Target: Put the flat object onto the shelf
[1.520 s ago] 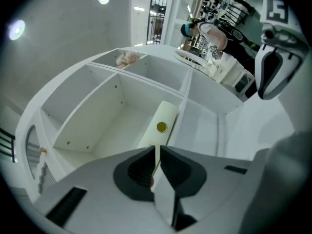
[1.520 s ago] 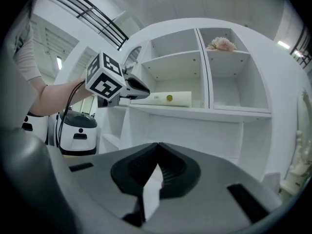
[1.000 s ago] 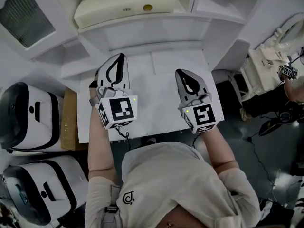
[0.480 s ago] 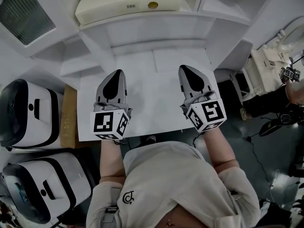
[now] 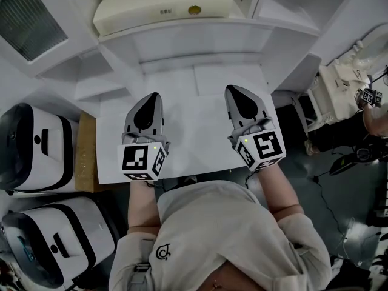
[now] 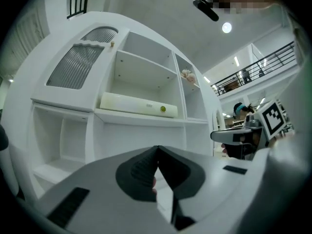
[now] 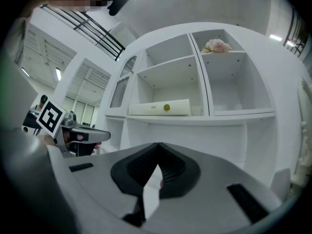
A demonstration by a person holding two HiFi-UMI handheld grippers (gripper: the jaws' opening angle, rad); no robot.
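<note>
Cream flat slab already up on the shelf, well apart from both grippers.

Lies far of and above the fingers, flat on the shelf board, long axis running left to right. Sits more squarely ahead of the left gripper; only its right end reaches as far as the right gripper. Nothing between slab and fingers but open air and the bare far part of the white counter. Left fingers pressed together on nothing; right fingers likewise shut and empty, side by side low over the counter. Judged from this, placing looks finished, with no grasp in hand and no reach toward the shelf called for.
</note>
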